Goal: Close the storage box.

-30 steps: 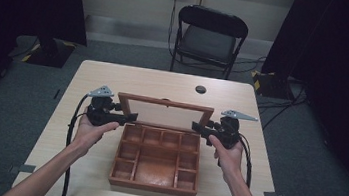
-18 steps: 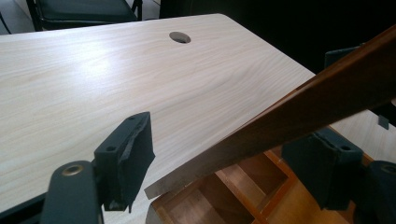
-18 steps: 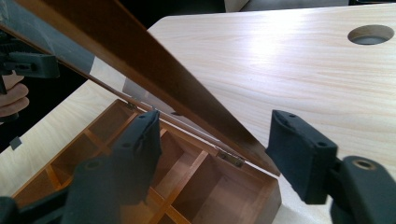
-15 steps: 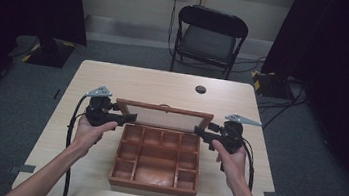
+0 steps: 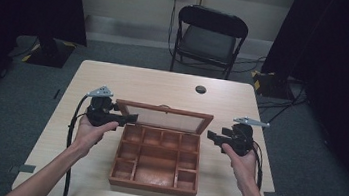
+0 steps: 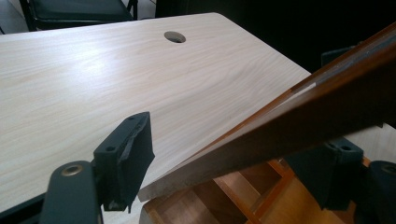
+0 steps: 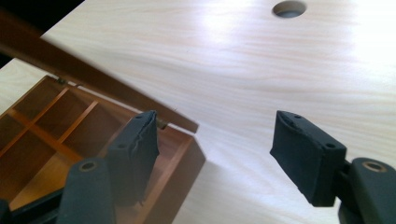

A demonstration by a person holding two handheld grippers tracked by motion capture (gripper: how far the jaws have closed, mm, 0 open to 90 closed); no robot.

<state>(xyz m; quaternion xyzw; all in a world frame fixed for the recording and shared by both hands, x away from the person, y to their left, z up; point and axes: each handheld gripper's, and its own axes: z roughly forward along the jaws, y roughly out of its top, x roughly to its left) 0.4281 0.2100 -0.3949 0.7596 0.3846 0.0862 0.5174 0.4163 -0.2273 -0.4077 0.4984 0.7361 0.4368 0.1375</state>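
Note:
A brown wooden box (image 5: 152,186) with several empty compartments stands in the middle of the table. Its framed glass lid (image 5: 162,118) is up and leans back. My left gripper (image 5: 127,118) is at the lid's left end; in the left gripper view its jaws stand wide apart on either side of the lid's frame (image 6: 303,116). My right gripper (image 5: 213,135) hovers a little off the lid's right end, open, with nothing between its jaws. The right gripper view has the box's corner (image 7: 187,161) and the lid's edge (image 7: 93,79) to the left of the right gripper (image 7: 219,140).
The light wooden table (image 5: 114,78) has a round cable hole (image 5: 200,89) behind the box. A black folding chair (image 5: 210,37) stands beyond the far edge. Cables trail from both grippers along the person's forearms.
The lid has tipped farther back. My right gripper has drawn away to the right, off the lid's end. The left gripper stays at the lid's left end.

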